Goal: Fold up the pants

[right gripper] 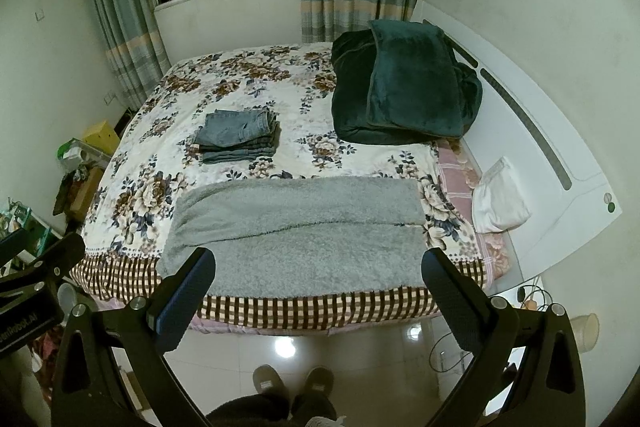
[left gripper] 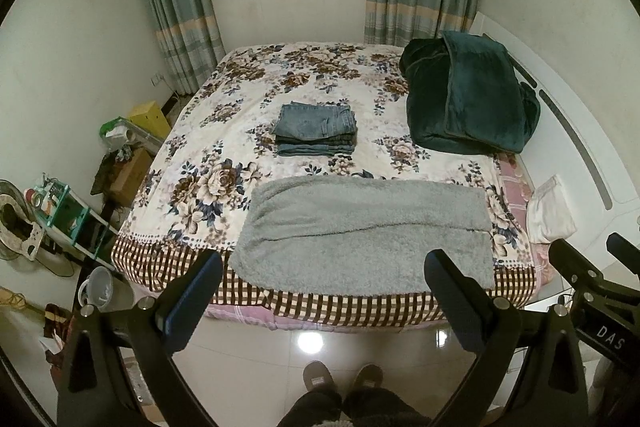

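Note:
Grey fleece pants [left gripper: 360, 231] lie flat along the near edge of the bed, folded lengthwise with one leg on the other; they also show in the right wrist view [right gripper: 296, 231]. My left gripper [left gripper: 324, 279] is open and empty, held above the floor in front of the bed edge, short of the pants. My right gripper [right gripper: 320, 275] is open and empty at about the same height, also short of the pants. Part of the right gripper [left gripper: 592, 291] shows at the right edge of the left wrist view.
A stack of folded jeans [left gripper: 316, 129] sits mid-bed on the floral sheet [left gripper: 192, 187]. A dark green blanket [left gripper: 468, 95] lies at the far right by the headboard. A white pillow [left gripper: 550, 213] is at the right. Boxes and clutter [left gripper: 120, 163] line the left wall. My slippered feet [left gripper: 340, 381] stand on the tiled floor.

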Motion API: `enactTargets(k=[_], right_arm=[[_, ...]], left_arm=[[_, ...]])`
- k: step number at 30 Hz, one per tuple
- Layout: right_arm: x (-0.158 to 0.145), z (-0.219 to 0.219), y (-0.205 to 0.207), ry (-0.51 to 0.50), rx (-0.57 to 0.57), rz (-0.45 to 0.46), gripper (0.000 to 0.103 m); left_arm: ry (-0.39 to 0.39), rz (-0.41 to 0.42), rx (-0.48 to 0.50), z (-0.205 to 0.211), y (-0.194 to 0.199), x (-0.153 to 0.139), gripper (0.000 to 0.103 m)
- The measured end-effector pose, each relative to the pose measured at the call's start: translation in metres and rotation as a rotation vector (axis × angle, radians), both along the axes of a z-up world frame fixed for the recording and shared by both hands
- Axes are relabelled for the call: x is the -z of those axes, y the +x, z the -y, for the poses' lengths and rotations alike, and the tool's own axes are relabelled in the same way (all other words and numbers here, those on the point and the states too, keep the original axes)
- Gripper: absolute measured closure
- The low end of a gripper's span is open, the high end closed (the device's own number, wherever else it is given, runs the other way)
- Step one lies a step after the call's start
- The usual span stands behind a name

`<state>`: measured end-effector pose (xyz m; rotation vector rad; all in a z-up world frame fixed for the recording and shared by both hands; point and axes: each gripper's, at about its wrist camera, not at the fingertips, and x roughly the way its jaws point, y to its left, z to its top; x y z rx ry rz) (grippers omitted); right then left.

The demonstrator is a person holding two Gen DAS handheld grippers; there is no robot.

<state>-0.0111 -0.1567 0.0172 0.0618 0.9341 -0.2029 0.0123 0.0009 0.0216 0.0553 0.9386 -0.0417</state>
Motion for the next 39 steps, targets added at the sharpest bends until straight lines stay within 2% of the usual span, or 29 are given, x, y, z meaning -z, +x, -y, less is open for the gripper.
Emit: enactTargets(k=[20,39], right_arm=[[-0.003,-0.004,0.003,0.003,-0.002,0.0,0.0],[-0.014,-0.032,0.009,0.002,-0.019,-0.006,0.0]], left_arm=[[-0.006,0.005,-0.001,0.0,0.001,-0.001,0.0],[-0.006,0.008,-0.008,0.005,0.002,0.001,0.0]])
